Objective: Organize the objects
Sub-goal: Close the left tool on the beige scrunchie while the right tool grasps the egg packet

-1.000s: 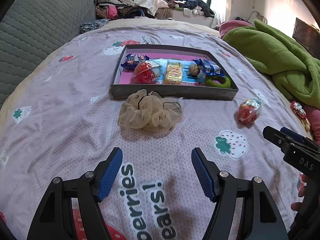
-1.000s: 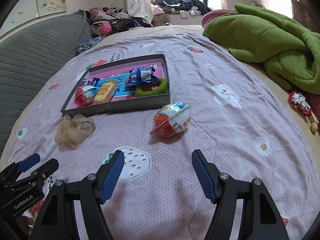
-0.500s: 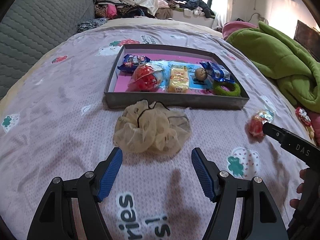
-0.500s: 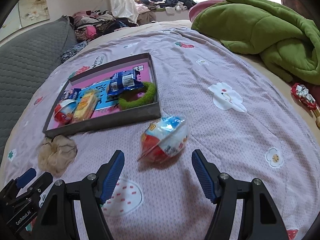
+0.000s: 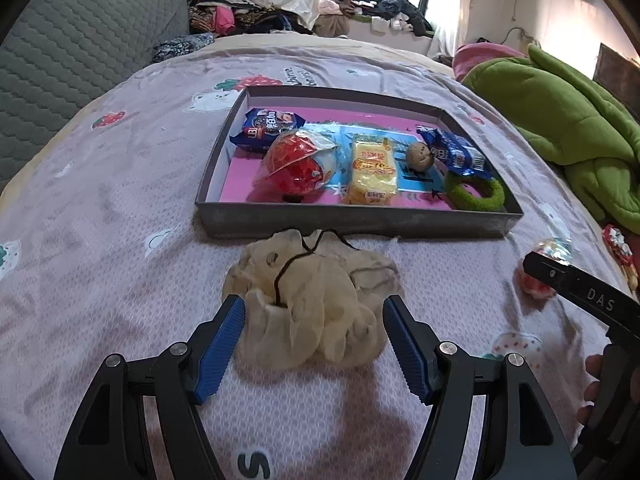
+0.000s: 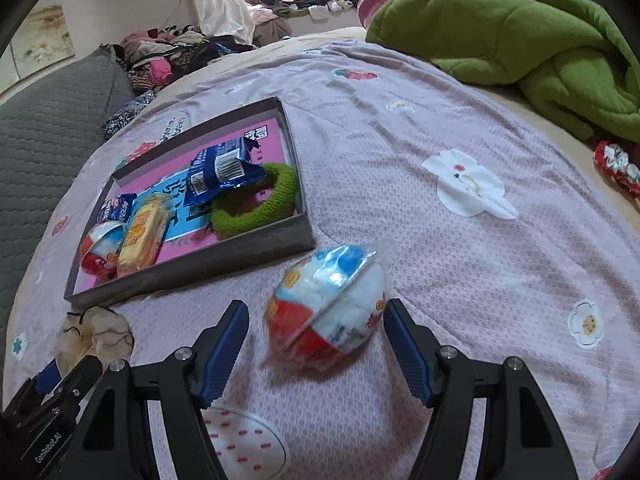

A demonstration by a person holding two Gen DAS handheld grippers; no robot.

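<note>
A beige scrunchie (image 5: 316,300) lies on the bedspread just in front of the grey tray (image 5: 352,222). My left gripper (image 5: 314,350) is open, its blue fingers either side of the scrunchie's near half. A red, white and blue wrapped egg (image 6: 328,314) rests right of the tray's near corner (image 6: 308,236). My right gripper (image 6: 316,350) is open and straddles that egg. The tray holds a second wrapped egg (image 5: 298,168), a yellow snack pack (image 5: 372,170), blue snack packets (image 5: 268,128), a small brown ball (image 5: 419,156) and a green ring (image 5: 476,194).
A green blanket (image 6: 520,32) is heaped at the bed's right side. A red foil candy (image 6: 616,166) lies near the right edge. A grey quilted headboard (image 5: 72,40) stands on the left, and clothes (image 5: 360,4) are piled by the window. A person's fingers (image 5: 596,384) hold the right gripper.
Both grippers have moved forward. The scrunchie now sits between my left fingers and the egg between my right fingers. Both stay open.
</note>
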